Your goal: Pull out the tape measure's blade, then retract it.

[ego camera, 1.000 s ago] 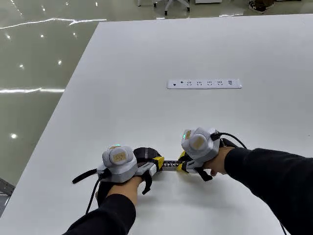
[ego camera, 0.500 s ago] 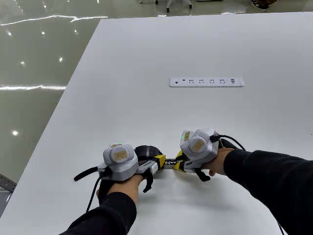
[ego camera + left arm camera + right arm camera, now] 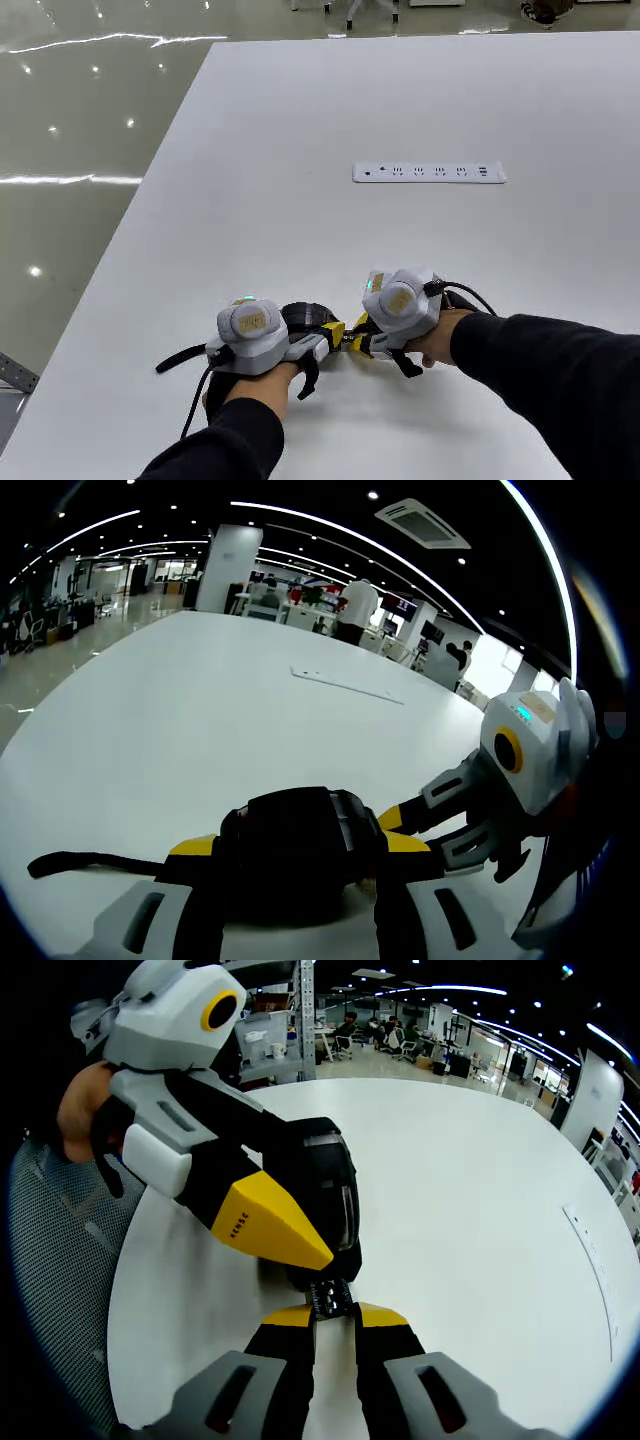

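Finding: the tape measure (image 3: 322,1195) sits on the white table (image 3: 300,150) close to its near edge. It is a black case, held between the jaws of the left gripper (image 3: 300,845), which are set to the width of the case, one yellow tip on each flank. The right gripper (image 3: 331,1312) stands just beside it at 3 o'clock in the head view. Its jaws are narrow and pinch the end of the blade (image 3: 329,1297) between the two yellow tips. A short run of marked blade shows between the mouth of the case and those tips, so the two grippers are very near each other, tips almost meeting. The governing relation is the blade's long axis. In the head view it runs from the case at 9 o'clock to the right gripper at 3 o'clock, low over the table. In the right gripper view the case lies dead ahead at 12 o'clock, in line with the jaws. In my judgement any travel, out or back, must keep to that line, with the left gripper anchoring the case and the right gripper, the nearer to the blade's end, doing the moving. A sideways drift would risk kinking the blade. A power strip (image 3: 429,173) lies well apart toward 1 o'clock, off the axis.
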Tool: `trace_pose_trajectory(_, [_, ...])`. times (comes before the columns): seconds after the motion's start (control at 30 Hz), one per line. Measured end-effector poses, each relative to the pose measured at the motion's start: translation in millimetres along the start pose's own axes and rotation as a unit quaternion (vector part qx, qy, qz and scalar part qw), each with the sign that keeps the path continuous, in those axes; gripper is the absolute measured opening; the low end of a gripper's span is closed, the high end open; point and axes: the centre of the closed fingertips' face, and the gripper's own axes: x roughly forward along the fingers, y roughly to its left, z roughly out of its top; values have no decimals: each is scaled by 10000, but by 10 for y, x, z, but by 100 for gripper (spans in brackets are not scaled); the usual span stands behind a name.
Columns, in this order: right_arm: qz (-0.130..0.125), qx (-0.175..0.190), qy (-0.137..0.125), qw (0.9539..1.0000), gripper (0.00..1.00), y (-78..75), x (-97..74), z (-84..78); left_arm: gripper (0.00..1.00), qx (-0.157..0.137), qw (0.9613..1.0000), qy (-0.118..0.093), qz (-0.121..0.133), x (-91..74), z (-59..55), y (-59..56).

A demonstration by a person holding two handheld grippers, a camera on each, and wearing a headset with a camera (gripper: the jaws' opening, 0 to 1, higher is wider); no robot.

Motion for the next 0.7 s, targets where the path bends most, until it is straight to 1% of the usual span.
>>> trace_pose_trajectory(0.17, [7,-30,-34,10000,10,-4,25,34,57,1,10000,13,-14,1,0,0])
trace_pose_trajectory(0.53, [23,25,-34,10000,10,23,26,51,57,-11,10000,32,-35,-8,-1,-6])
trace_pose_trajectory(0.7, [16,46,-61,10000,10,22,24,53,57,-9,10000,10,-30,-5,-3,-5])
